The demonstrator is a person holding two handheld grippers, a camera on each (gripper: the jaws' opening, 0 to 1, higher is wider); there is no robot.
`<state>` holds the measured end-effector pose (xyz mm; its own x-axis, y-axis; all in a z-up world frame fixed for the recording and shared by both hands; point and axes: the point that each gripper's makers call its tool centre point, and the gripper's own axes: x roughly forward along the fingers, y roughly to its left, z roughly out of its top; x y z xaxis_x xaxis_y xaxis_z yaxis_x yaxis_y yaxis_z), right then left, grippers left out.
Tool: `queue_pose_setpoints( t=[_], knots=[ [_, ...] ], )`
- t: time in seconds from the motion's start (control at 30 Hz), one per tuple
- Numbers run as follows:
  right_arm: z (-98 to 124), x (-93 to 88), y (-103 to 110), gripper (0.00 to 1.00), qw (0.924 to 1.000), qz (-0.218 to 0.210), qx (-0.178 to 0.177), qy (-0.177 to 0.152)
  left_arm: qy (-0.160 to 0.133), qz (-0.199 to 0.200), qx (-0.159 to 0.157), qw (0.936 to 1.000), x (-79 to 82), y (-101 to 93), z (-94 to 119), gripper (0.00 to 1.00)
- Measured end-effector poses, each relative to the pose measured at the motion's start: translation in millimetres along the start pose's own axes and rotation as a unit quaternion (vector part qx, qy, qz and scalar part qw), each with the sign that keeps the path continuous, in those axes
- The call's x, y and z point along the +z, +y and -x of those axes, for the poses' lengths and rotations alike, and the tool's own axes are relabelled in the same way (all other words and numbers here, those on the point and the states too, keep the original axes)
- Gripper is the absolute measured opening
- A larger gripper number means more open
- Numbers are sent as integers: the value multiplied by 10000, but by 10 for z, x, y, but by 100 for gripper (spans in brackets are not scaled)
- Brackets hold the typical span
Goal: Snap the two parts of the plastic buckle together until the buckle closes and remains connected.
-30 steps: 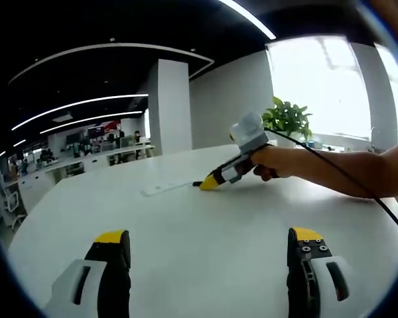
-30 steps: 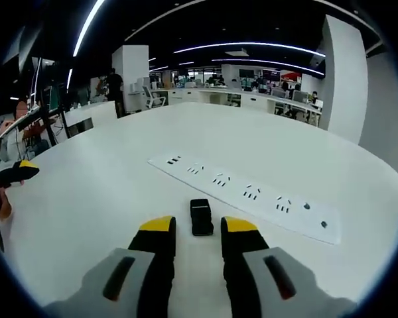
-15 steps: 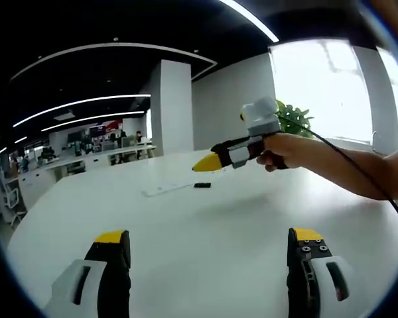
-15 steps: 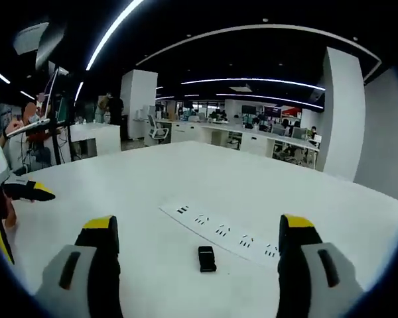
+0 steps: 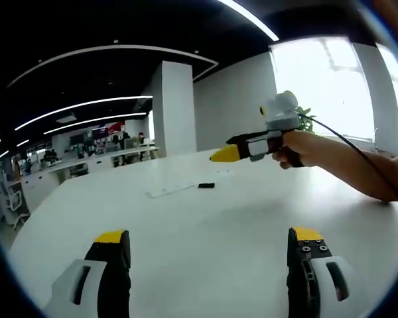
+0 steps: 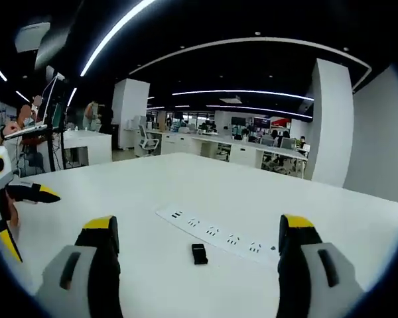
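Both grippers hover above the white table (image 6: 186, 199), jaws spread wide and holding nothing: left gripper (image 5: 209, 248), right gripper (image 6: 196, 235). The black buckle (image 6: 199, 253) lies just beside the power strip (image 6: 215, 235).

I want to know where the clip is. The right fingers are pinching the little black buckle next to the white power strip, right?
Not quite. The right gripper is wide open and empty; the black buckle lies on the white table beside the white power strip. The right gripper view shows it.
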<state>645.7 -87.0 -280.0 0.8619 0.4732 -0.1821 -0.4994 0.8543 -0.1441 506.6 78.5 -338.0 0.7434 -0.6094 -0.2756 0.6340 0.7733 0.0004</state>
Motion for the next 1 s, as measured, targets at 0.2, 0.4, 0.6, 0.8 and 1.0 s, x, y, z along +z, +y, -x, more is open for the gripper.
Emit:
queue_pose_setpoints(
  t=[0.2, 0.4, 0.6, 0.8, 1.0],
  knots=[
    [53, -17, 17, 100, 9999, -94, -49, -74, -1, -13, -41, 10000, -2, -46, 18, 100],
    [55, -64, -6, 100, 9999, -43, -81, -50, 7, -184, -132, 9997, 0, -96, 16, 100],
    [137, -64, 14, 100, 9999, -46, -111, -37, 100, -242, -129, 9996, -51, -97, 18, 100],
    [231, -104, 32, 100, 9999, -30, -146, -4, 133, -320, -215, 9992, -73, -150, 12, 100],
    [310, -140, -24, 100, 9999, -4, -149, 29, 132, -340, -187, 9992, -78, -114, 5, 100]
  ],
)
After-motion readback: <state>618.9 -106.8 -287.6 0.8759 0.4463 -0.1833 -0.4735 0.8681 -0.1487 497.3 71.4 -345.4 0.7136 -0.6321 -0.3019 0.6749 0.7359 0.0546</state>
